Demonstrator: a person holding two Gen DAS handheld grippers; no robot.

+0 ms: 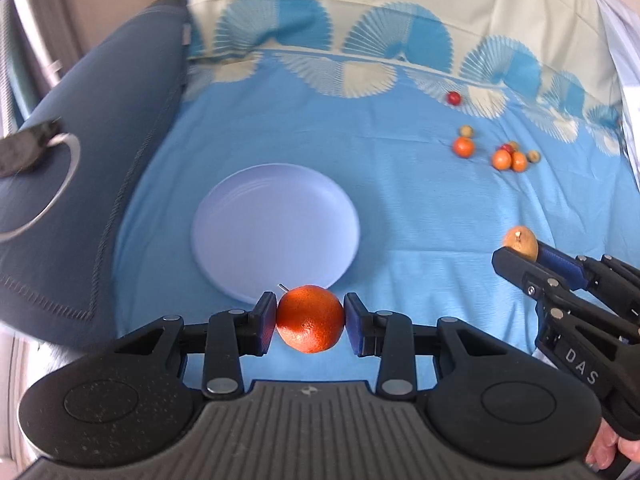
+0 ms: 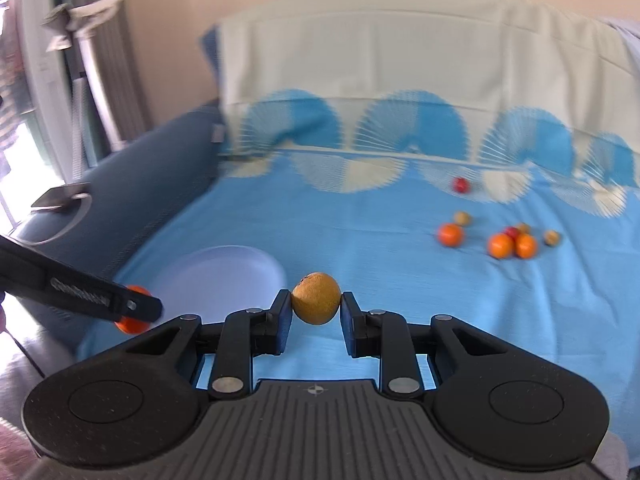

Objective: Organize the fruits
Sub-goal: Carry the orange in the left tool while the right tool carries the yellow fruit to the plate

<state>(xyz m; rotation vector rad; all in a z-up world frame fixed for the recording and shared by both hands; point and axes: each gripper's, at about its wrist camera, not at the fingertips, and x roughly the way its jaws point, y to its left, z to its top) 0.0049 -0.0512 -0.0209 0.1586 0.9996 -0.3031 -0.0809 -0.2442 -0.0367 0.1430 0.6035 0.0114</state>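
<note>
Left gripper [image 1: 310, 319]: clamped on orange [image 1: 310, 318], at plate's [image 1: 276, 236] 6 o'clock edge. Right gripper [image 2: 316, 300]: clamped on brown fruit [image 2: 316, 298], raised over blue cloth [image 2: 360, 240]. Loose fruits [image 2: 502, 245]: 2 o'clock of plate, well apart.

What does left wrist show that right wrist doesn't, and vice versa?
Only the left wrist view: the whole round plate, nothing on it, and the person's fingers on the right gripper's handle at the lower right corner.

Only the right wrist view: the wall and grey curtain at upper left; the plate is cut off here by the gripper.

Both: the left gripper shut on an orange, the right gripper shut on a brown fruit, the loose fruit cluster on the blue sheet, and the dark blue cushion.
</note>
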